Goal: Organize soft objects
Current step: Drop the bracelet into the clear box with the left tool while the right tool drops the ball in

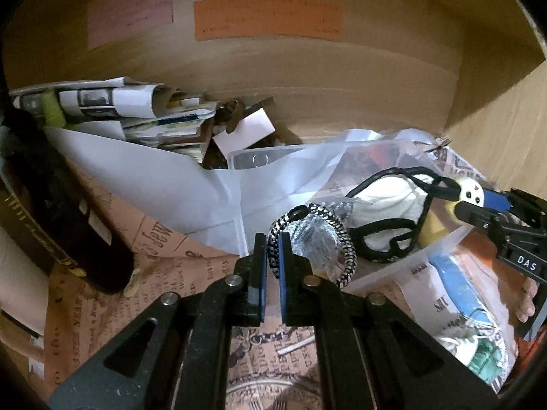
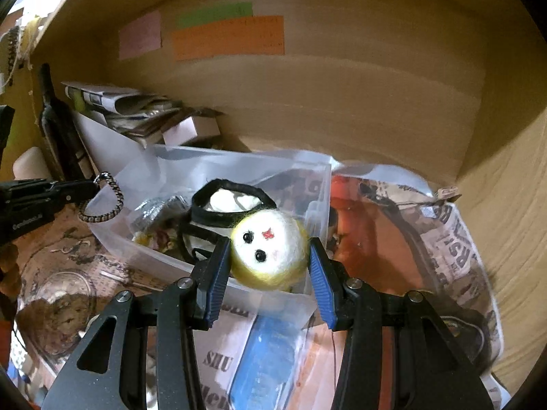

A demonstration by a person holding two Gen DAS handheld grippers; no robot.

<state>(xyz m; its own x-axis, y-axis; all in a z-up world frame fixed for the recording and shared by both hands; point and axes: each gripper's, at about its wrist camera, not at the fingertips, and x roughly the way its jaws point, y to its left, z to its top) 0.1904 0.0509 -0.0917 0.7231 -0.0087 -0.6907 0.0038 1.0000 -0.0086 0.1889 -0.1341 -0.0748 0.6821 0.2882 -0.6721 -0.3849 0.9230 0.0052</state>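
Note:
My left gripper (image 1: pixel 272 239) is shut on a black-and-white braided hair tie (image 1: pixel 336 239), holding it over the near edge of a clear plastic bin (image 1: pixel 239 212). It also shows at the left of the right wrist view (image 2: pixel 102 201). My right gripper (image 2: pixel 270 242) is shut on a yellow-and-white felt ball with a face (image 2: pixel 270 249), held above the bin's (image 2: pixel 239 167) front right corner. In the left wrist view the ball (image 1: pixel 470 193) sits at the right gripper's tips. Inside the bin lie a white cloth with black elastic loops (image 1: pixel 386 205) and a silver foil piece (image 1: pixel 314 239).
I am inside a wooden cupboard with coloured paper labels (image 1: pixel 266 17) on the back wall. A dark bottle (image 1: pixel 61 205) lies at left. Folded papers and a white card (image 1: pixel 244 130) are piled behind the bin. Plastic bags with printed paper and a blue item (image 2: pixel 266 358) lie at right.

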